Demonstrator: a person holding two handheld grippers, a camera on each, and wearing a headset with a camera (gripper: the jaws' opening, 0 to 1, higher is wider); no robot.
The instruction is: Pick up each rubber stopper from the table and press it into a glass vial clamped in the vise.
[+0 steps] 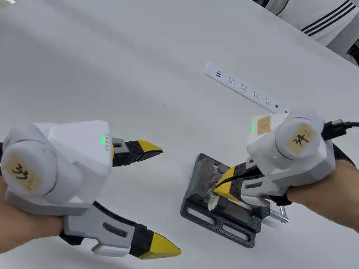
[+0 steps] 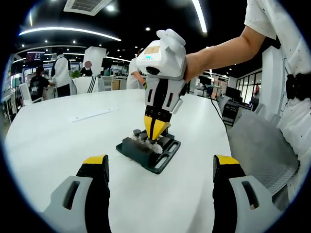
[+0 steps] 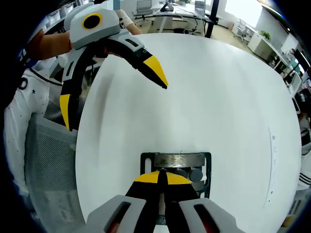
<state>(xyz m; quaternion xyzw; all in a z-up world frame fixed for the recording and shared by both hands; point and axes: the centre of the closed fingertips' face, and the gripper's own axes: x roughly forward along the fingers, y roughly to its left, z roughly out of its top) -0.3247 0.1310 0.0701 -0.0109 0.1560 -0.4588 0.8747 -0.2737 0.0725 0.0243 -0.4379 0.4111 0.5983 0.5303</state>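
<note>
Head view: the left gripper hovers above the white table, its jaws spread wide with nothing between them. The right gripper points down onto the vise with its jaws closed together (whether anything sits between the tips I cannot tell). A power strip lies farther back.

Left gripper view: small vials with dark stoppers stand in the vise, just beside the right gripper's yellow tips.

Right gripper view: the tips meet over the vise's steel bar, and a grey round cap sits just to their right.
</note>
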